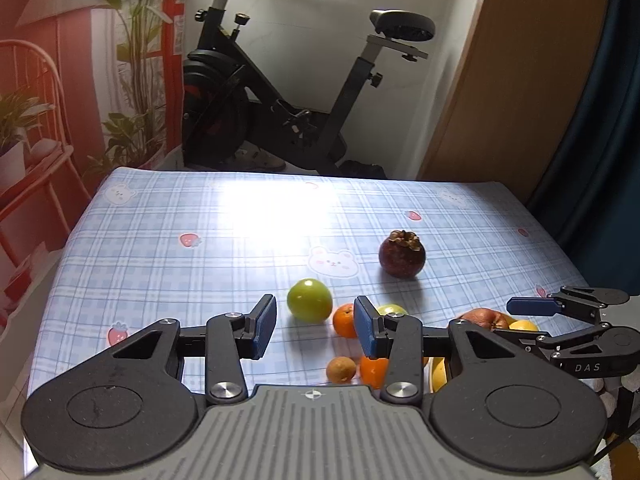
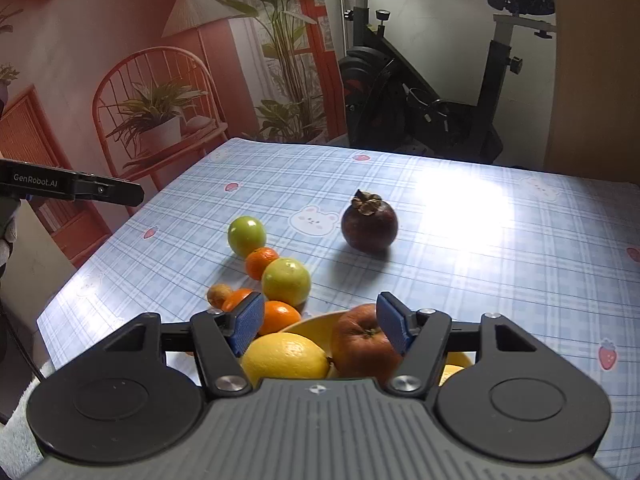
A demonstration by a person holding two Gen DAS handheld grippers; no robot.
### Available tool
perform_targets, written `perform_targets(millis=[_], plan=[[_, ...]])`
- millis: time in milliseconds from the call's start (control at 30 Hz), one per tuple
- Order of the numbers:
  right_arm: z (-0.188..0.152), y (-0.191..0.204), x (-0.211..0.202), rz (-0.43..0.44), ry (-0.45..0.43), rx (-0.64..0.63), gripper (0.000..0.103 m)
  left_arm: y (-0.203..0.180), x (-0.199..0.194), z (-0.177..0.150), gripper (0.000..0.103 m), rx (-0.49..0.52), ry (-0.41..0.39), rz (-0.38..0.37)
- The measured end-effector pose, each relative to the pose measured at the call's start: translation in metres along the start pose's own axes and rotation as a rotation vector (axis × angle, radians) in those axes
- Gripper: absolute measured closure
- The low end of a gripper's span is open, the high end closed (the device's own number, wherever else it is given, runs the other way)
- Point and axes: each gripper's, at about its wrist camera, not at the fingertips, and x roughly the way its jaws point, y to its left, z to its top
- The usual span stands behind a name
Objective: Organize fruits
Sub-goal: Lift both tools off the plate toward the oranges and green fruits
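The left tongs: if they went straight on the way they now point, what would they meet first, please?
Probably the bare tablecloth just left of the green fruit; the open left tongs hold nothing, though depth is uncertain.

Exercise bike (image 1: 280,92) by white wall (image 1: 320,20); red mural (image 2: 100,40); glare on checked tablecloth (image 1: 200,216).

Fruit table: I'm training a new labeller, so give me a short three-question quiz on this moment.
1. True or false: the mangosteen lies in the yellow bowl.
2. Which fruit is beside the lemon in the bowl? A) red apple B) banana C) grapes
3. Fill in: neither the left gripper nor the right gripper holds any ____.

Key: 1 false; 2 A; 3 fruit.
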Motion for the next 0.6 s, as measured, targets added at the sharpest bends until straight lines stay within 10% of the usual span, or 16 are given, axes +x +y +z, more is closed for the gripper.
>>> perform_targets(millis=[600], plan=[[0.036, 0.028, 0.068, 0.005, 0.083, -0.077, 0.048, 0.039, 0.021, 0.003, 0.059, -0.003, -0.041, 0.047]])
